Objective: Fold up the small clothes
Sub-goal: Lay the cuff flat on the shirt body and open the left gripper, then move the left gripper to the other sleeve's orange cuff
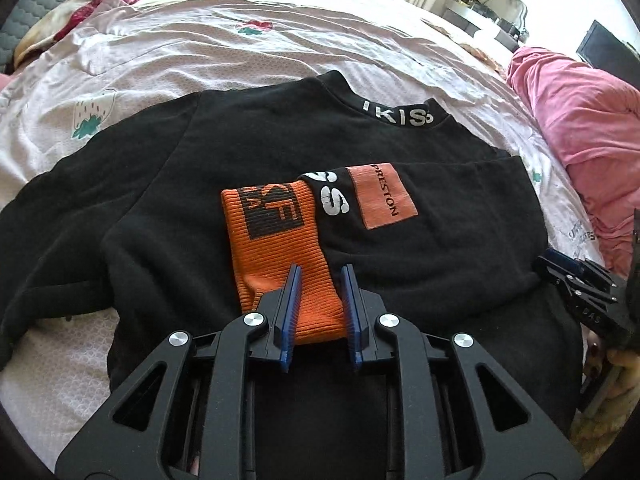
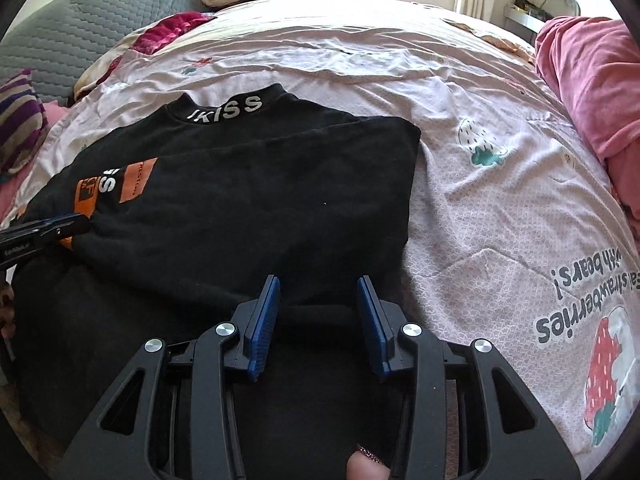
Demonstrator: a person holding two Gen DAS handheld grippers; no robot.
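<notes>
In the left wrist view, the black top (image 1: 248, 148) lies spread across the middle of the frame on the pink sheet (image 1: 200, 48), collar toward the upper right. One sleeve is already folded across the chest, so its orange cuff (image 1: 280, 248) sits at centre, just above the left gripper (image 1: 320, 276). The jaws stand a little apart, with the near end of the cuff between the blue pads (image 1: 294, 300); they do not look pressed onto it, so this reads as open jaws lined up on the cuff. That suits either setting the sleeve down or taking it up. The right gripper (image 1: 560, 270) shows at the right edge, low on the top's side.

In the right wrist view, the top (image 2: 248, 184) fills the left and centre, its collar lettering in the upper left and its folded right edge running straight down toward the right gripper (image 2: 318, 284). These jaws are moderately apart, straddling a raised ridge of black cloth at the lower hem; whether the pads (image 2: 266, 312) pinch it cannot be told. The left gripper (image 2: 76, 222) shows at the left edge, by the cuff (image 2: 86, 190). A fingertip (image 2: 366, 468) shows at the bottom.
</notes>
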